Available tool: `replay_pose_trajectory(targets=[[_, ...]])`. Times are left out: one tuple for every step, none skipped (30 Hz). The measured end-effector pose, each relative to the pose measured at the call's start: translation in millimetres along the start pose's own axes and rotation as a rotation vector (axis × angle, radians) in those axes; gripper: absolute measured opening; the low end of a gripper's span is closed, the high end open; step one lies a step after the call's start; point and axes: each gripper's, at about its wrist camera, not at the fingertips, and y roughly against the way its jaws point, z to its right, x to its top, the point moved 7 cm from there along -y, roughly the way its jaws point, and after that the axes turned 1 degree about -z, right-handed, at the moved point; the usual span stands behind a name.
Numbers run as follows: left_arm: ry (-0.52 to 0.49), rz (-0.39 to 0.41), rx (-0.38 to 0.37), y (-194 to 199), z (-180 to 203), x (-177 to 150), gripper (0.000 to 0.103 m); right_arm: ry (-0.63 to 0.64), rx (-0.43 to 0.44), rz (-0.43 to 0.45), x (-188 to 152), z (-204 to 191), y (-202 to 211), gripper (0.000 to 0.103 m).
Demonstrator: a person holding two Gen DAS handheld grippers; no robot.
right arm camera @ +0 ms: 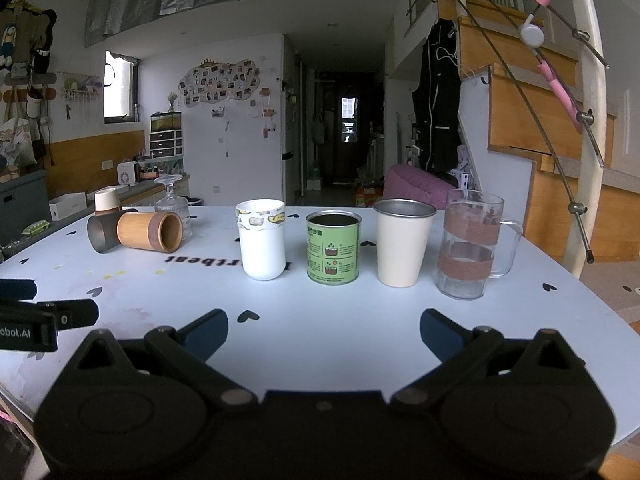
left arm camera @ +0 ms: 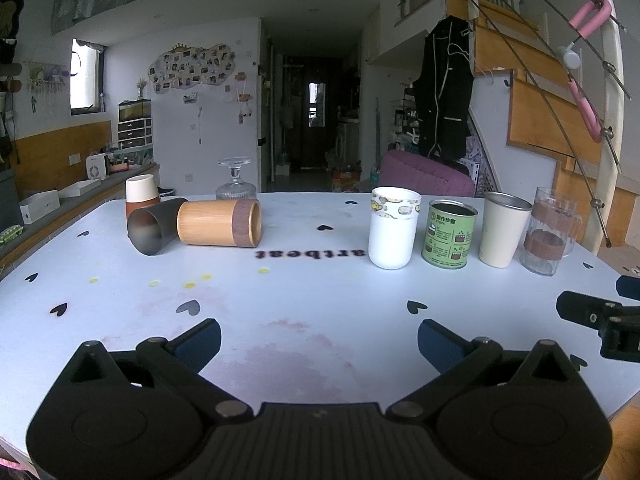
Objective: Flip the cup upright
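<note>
A bamboo cup (left arm camera: 219,223) lies on its side at the far left of the table (left arm camera: 320,304), next to a dark grey cup (left arm camera: 152,226) also on its side. Behind them stand an upside-down white and brown cup (left arm camera: 141,194) and an upside-down glass goblet (left arm camera: 235,180). The bamboo cup (right arm camera: 150,231) and the grey cup (right arm camera: 101,234) also show in the right wrist view. My left gripper (left arm camera: 319,340) is open and empty near the table's front edge. My right gripper (right arm camera: 324,332) is open and empty, to the right of the left one.
Upright in a row at the right stand a white cup (left arm camera: 393,233), a green tin (left arm camera: 451,234), a cream metal cup (left arm camera: 503,230) and a glass mug (left arm camera: 550,230). The right gripper's body (left arm camera: 600,320) shows at the right edge of the left wrist view.
</note>
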Motion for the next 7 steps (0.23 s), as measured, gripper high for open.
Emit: replay_pose_trajectory(targets=[[0.0,0.0,0.0,0.0,0.0,0.0,0.103,0.0,0.0,0.0,-0.2,-0.1,0.0,0.103],[0.0,0.0,-0.001,0.1,0.1,0.0,0.103,0.0,0.0,0.0,0.1,0.3,0.0,0.103],[0.0,0.0,-0.001,0.1,0.0,0.0,0.103,0.0,0.0,-0.001,-0.2,0.0,0.1,0.103],[0.0,0.001,-0.001,0.1,0.1,0.1,0.103,0.0,0.0,0.0,0.4,0.5,0.0,0.103],[0.0,0.001,0.0,0.1,0.1,0.2,0.103,0.0,0.0,0.0,0.2,0.3,0.0,0.103],[0.0,0.0,0.0,0.5,0.4,0.1,0.103,0.0,0.0,0.0,0.4,0.5,0.0,0.103],[0.0,0.0,0.0,0.6,0.4,0.1,0.103,0.0,0.0,0.0,0.0,0.0,0.2,0.103]])
